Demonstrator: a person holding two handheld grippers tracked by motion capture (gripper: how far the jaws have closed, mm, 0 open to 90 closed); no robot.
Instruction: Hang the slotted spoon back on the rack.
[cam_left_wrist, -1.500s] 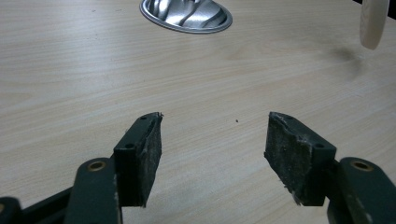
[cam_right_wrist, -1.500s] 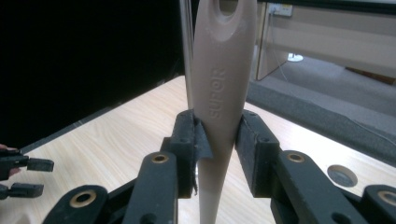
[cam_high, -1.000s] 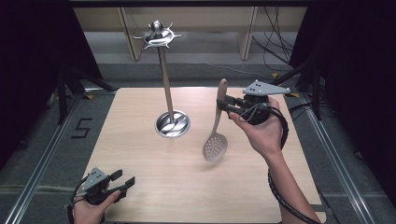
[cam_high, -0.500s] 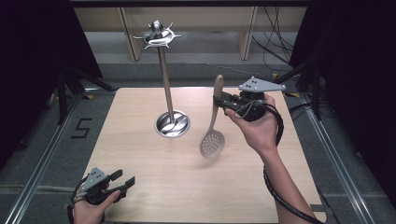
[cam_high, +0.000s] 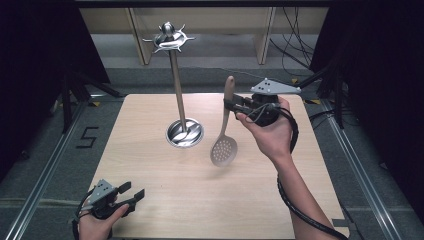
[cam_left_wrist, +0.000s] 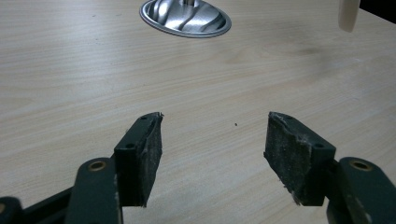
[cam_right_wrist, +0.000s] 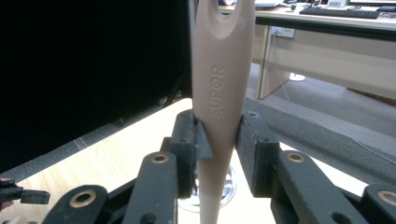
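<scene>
A beige slotted spoon (cam_high: 223, 150) hangs upright above the table, head down. My right gripper (cam_high: 231, 106) is shut on its handle (cam_right_wrist: 223, 93), just below the hanging hole, with the pads pressing on both sides. To its left stands a chrome utensil stand (cam_high: 176, 85) with a round base (cam_high: 184, 133) and hooks on top (cam_high: 168, 39). My left gripper (cam_high: 132, 190) rests at the table's near left corner. Its jaws stand open (cam_left_wrist: 215, 135) with nothing between them, pointing toward the stand's base (cam_left_wrist: 185, 16).
The light wooden table (cam_high: 150, 165) has bare board between the stand and my left gripper. Dark curtains flank both sides, and cables lie on the floor at the back right. The spoon's lower end (cam_left_wrist: 348, 16) shows in the left gripper view.
My right gripper has carried the spoon slightly to the left, toward the stand. The left gripper has stayed in place.
</scene>
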